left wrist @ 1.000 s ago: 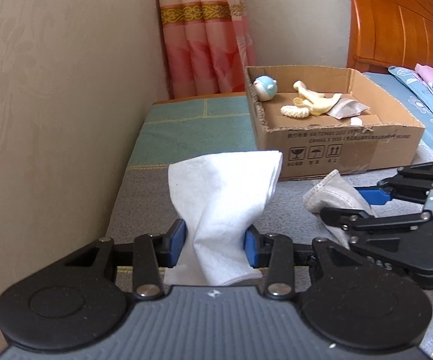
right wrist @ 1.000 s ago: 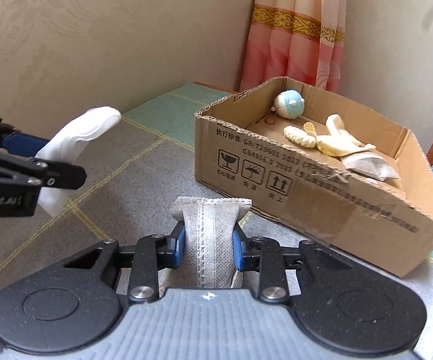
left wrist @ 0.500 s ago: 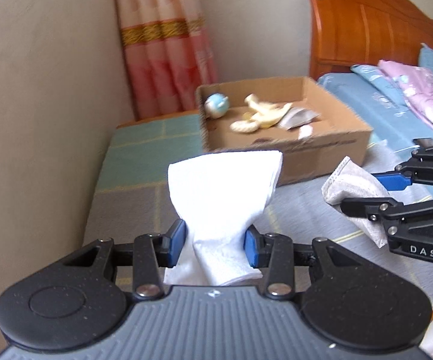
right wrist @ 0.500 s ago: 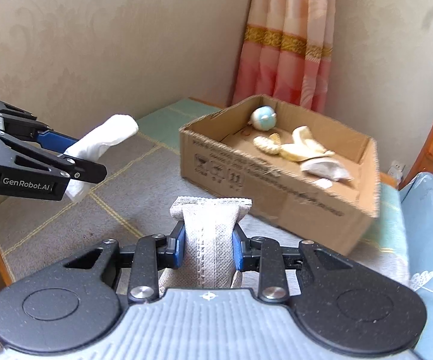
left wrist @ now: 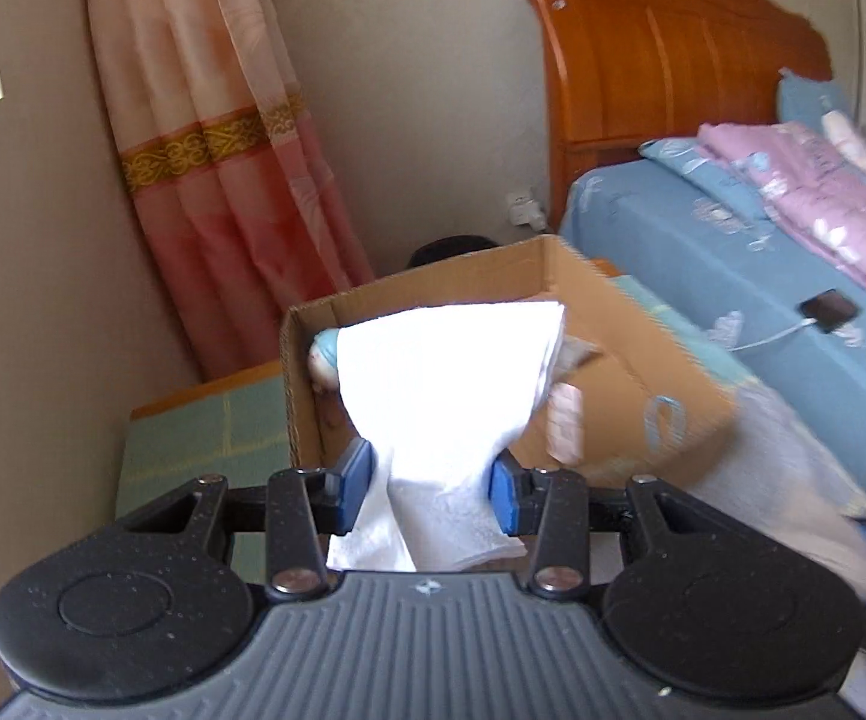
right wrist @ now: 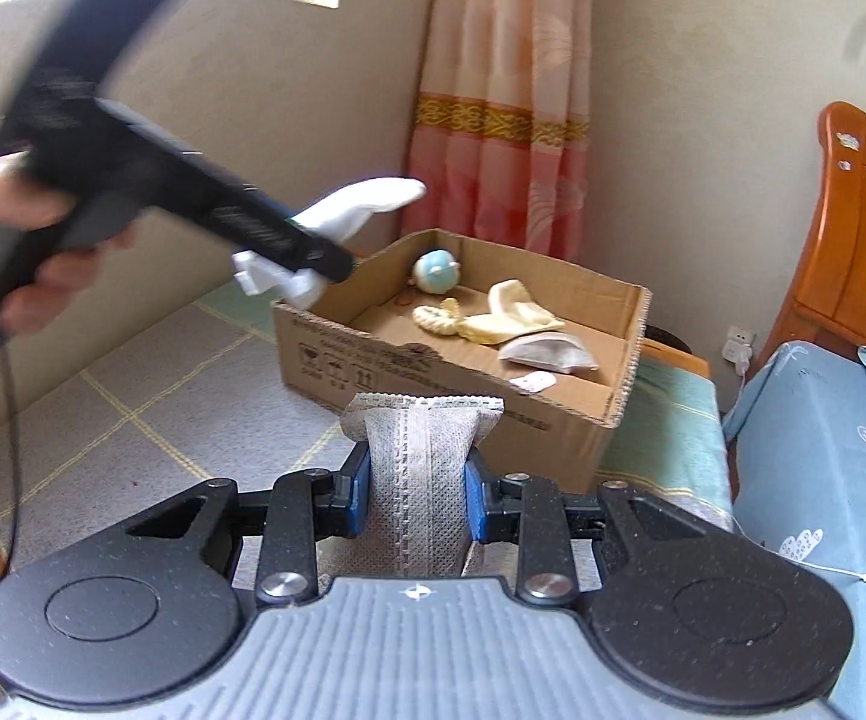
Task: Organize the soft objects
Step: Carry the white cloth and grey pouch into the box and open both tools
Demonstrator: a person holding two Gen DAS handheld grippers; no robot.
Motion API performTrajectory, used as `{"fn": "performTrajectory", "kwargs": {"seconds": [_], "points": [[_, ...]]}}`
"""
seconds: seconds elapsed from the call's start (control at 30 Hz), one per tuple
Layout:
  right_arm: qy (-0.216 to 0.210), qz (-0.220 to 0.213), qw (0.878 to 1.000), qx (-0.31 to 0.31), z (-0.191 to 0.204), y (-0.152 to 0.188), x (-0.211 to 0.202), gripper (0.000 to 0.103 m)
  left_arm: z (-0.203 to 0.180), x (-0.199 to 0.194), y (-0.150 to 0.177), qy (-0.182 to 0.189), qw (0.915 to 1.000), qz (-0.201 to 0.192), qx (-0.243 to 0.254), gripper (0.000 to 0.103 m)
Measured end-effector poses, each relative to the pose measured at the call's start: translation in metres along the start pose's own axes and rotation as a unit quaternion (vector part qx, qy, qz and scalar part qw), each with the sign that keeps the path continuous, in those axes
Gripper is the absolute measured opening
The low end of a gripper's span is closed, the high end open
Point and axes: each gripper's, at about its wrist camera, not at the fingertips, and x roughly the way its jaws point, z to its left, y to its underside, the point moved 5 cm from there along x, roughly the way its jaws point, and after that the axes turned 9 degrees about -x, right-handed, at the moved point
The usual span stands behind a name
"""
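Both wrist views toward cardboard box [left wrist: 625,354]

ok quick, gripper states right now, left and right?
Left gripper: closed on the white cloth.
Right gripper: closed on the grey pouch.

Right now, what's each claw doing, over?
Left claw shut on white cloth, over cardboard box. Right claw shut on grey pouch, short of box. Nothing blocking.
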Motion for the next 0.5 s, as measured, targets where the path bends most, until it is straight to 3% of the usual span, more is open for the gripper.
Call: {"fn": "performTrajectory", "kwargs": {"seconds": [0.07,0.1,0.13,0.2,0.27,0.37,0.5], "points": [[0.006,-0.001,1.000,0.005,-0.007,0.001,-0.002,0.035,0.002,0.018,-0.005,-0.007,0.9999,0.008,-0.001,0.043],[0.008,-0.002,1.000,0.008,-0.010,0.001,-0.003,0.035,0.003,0.026,-0.006,-0.008,0.9999,0.010,-0.001,0.051],[0.011,-0.003,1.000,0.010,-0.012,0.001,-0.004,0.035,0.004,0.032,-0.007,-0.012,0.9999,0.009,-0.003,0.070],[0.016,-0.004,1.000,0.014,-0.017,0.001,-0.004,0.035,0.012,0.039,-0.008,-0.049,0.9987,-0.005,-0.016,0.099],[0.019,-0.004,1.000,0.015,-0.019,0.001,-0.004,0.035,0.017,0.037,-0.007,-0.057,0.9977,-0.028,-0.022,0.100],[0.021,-0.003,1.000,0.016,-0.021,-0.001,-0.002,0.035,0.021,0.023,-0.001,-0.046,0.9979,-0.034,-0.029,0.101],[0.024,-0.005,1.000,0.016,-0.022,-0.007,0.003,0.035,0.020,0.002,0.012,-0.062,0.9969,-0.042,-0.027,0.102]]}}
